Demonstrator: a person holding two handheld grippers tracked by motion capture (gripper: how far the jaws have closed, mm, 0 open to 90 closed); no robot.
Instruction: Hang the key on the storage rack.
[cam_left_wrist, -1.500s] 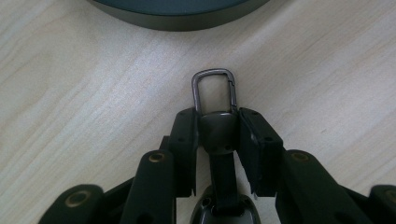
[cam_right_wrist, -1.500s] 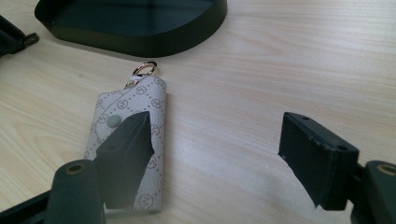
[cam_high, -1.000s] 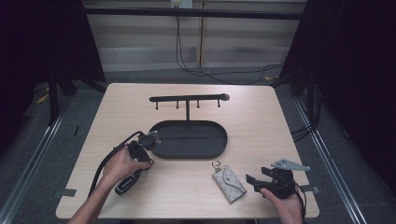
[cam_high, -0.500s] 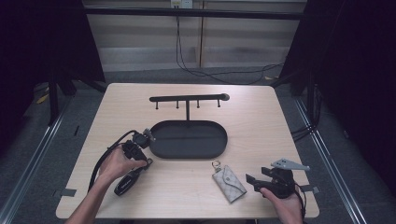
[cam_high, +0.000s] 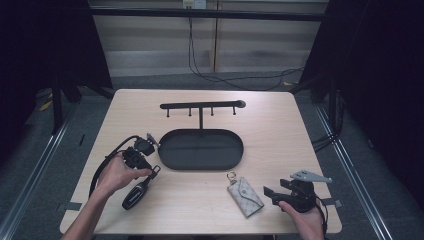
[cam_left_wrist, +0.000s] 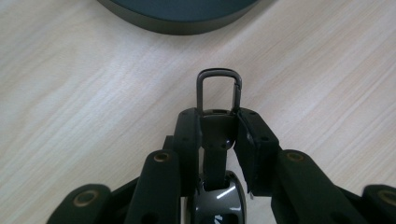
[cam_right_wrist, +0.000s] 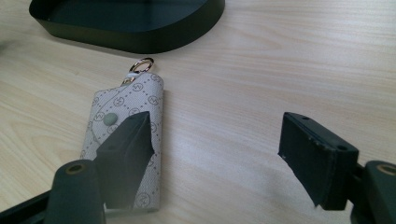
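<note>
A pale wooden table (cam_high: 280, 125) carries a black oval metal tray (cam_high: 201, 149) with a hook rail, a beige patterned key pouch (cam_high: 245, 196) and a black car key fob (cam_high: 134, 196)

High view: fixed above the near edge, facing forward and down, far enough to take in the whole table (cam_high: 280, 125). Left gripper view: close over the tabletop, looking along its jaws toward the dark tray (cam_left_wrist: 180, 16). Right gripper view: low and close at the near right, facing the same tray (cam_right_wrist: 140, 42) past the patterned key pouch (cam_right_wrist: 128, 140). Shared by all three: tray rim and wood surface.
</note>
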